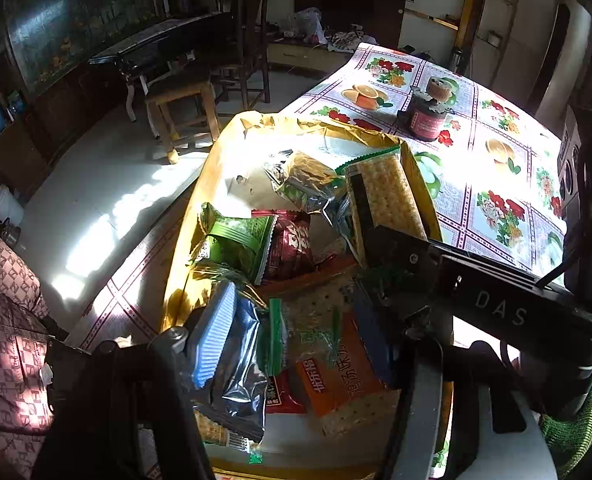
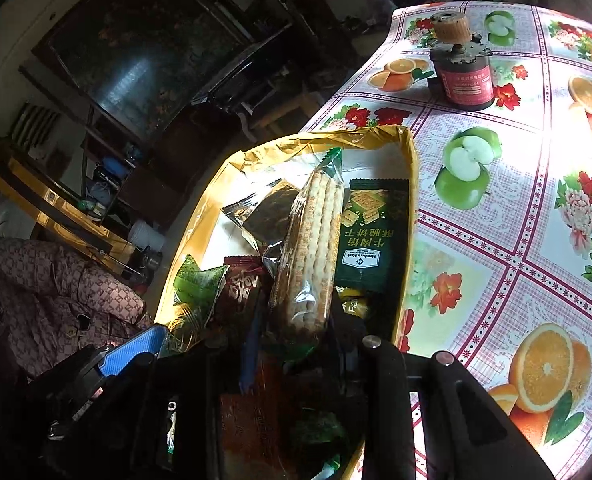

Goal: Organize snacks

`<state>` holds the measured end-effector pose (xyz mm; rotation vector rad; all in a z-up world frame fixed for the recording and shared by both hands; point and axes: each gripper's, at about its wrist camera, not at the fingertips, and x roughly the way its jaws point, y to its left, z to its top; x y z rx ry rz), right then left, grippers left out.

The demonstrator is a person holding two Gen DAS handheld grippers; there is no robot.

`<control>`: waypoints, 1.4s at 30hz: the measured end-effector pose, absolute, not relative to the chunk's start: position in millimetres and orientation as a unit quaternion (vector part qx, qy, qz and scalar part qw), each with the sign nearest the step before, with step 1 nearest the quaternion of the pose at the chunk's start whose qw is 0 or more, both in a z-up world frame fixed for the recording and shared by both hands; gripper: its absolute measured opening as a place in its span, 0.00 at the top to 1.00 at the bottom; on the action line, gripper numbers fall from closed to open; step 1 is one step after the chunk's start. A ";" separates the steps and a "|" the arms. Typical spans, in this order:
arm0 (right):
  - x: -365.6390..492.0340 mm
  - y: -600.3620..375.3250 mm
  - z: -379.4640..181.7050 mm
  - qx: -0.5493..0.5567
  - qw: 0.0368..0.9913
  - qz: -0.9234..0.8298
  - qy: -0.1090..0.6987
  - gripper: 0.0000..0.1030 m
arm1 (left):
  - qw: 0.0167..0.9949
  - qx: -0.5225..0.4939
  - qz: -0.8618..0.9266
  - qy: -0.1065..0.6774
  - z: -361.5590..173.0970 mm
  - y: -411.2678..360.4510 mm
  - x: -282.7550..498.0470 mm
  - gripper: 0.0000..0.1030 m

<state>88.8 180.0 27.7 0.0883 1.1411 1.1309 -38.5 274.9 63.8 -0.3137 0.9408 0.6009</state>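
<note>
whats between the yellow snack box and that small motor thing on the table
Only bare fruit-and-flower tablecloth lies between the yellow box and the motor; nothing stands in that stretch. The right wrist view shows it most clearly.

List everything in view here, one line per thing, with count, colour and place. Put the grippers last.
box: one, yellow-gold, on the table's near-left part, holding the snacks
cracker pack: one, clear wrap over tan crackers, raised over the box in the right gripper
dark green biscuit packet: one, along the box's right wall
green snack packet: one, in the box's left half
dark red snack packet: one, beside the green one
orange cracker pack: one, near end of box
tablecloth: one, white with fruit and flower prints, covering the table
small motor: one, dark with red label, far on the table
wooden stool: one, on the floor
left gripper: blue pads, over the box's near end
right gripper: black, closed on the cracker pack
</note>
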 end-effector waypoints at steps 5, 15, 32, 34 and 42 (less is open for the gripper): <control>84.9 169.7 33.9 0.037 0.696 0.510 0.504 0.58 | 0.843 -0.148 0.279 0.435 73.4 263.7 -50.5 0.34; 63.9 143.7 43.3 0.010 0.695 0.534 0.482 0.43 | 0.851 -0.133 0.267 0.432 82.0 227.9 -84.6 0.27; -6.1 84.4 73.4 -0.118 0.698 0.624 0.330 0.37 | 0.864 -0.083 0.259 0.424 87.6 173.1 -143.4 0.15; -13.0 78.4 75.9 -0.137 0.693 0.636 0.310 0.35 | 0.867 -0.074 0.253 0.423 87.8 167.3 -150.8 0.13; -32.1 57.4 71.9 -0.205 0.679 0.650 0.274 0.33 | 0.876 -0.042 0.248 0.411 82.9 144.7 -177.0 0.04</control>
